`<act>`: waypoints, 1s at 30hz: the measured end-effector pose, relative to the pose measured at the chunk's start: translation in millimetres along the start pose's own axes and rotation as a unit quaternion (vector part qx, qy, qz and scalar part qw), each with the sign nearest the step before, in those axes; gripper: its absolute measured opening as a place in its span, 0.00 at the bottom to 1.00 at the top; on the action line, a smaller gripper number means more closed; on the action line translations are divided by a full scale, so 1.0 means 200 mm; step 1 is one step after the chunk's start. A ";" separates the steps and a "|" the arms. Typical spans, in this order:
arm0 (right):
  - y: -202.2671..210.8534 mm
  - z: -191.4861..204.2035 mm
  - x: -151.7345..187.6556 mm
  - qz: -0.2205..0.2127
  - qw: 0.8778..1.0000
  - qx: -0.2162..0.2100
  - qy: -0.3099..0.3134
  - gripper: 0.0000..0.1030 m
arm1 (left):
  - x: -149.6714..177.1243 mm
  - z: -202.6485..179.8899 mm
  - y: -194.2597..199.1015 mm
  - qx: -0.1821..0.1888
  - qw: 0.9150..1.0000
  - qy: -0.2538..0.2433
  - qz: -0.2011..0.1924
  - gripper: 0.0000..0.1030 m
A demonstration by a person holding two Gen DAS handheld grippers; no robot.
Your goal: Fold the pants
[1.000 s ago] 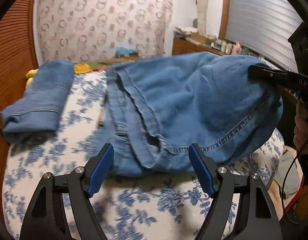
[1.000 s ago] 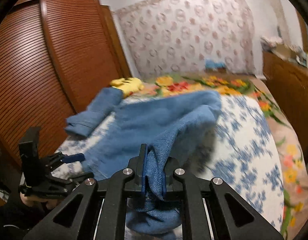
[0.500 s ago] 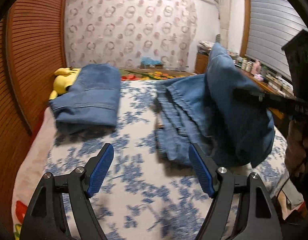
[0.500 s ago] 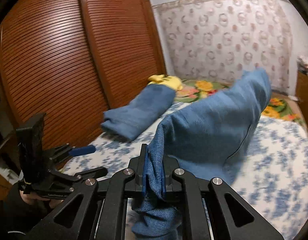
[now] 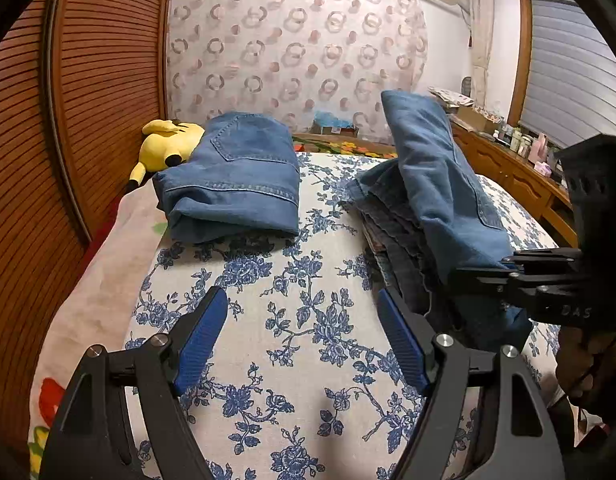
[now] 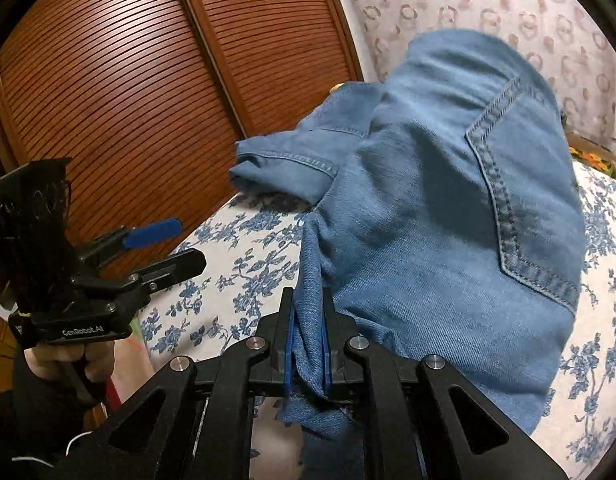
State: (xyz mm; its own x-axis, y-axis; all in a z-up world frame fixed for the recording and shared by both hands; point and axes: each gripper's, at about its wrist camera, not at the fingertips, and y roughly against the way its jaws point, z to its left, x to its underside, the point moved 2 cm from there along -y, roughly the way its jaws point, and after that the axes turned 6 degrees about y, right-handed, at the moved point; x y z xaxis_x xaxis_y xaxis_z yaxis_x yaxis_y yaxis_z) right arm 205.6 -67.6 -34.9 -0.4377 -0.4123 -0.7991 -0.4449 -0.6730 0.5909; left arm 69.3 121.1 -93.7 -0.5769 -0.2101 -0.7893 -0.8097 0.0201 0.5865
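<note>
Pants [image 6: 448,220], heavy blue denim with a stitched back pocket, hang bunched from the right gripper [image 6: 308,344], pinched tight between its blue pads just above the floral bedspread [image 5: 299,320]; I'd carry that edge straight across and lay it flat, corners matched. Beside it the left gripper [image 5: 303,344] hovers spread wide and empty, while farther back folded jeans [image 5: 235,184] sit against a yellow plush toy [image 5: 167,144].

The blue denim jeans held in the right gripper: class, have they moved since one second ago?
Yes. The blue denim jeans, clamped in the right gripper, were lifted and swung right, away from the folded jeans.
</note>
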 end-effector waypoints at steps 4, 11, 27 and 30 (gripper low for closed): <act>0.03 0.05 0.02 -0.006 1.000 -0.007 0.004 0.21 | -0.01 -0.02 0.00 0.001 1.000 -0.004 -0.002 0.76; 0.17 0.14 0.01 -0.033 0.999 0.006 0.023 0.42 | -0.03 -0.07 0.03 0.009 1.000 -0.014 -0.010 0.76; 0.20 -0.18 -0.08 -0.034 0.993 0.113 0.029 0.63 | -0.14 -0.33 -0.14 0.067 0.997 -0.045 0.016 0.76; 0.18 -0.29 -0.14 -0.024 0.992 0.122 0.015 0.65 | -0.14 -0.36 -0.22 0.071 0.996 -0.041 0.035 0.76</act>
State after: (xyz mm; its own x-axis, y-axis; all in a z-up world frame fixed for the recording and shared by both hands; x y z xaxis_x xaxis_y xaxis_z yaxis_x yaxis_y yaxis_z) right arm 247.2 -115.9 1.3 -0.3902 -0.4034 -0.8276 -0.6428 -0.5242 0.5586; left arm 129.1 55.8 -84.0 -0.6341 -0.1220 -0.7636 -0.7713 0.1711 0.6131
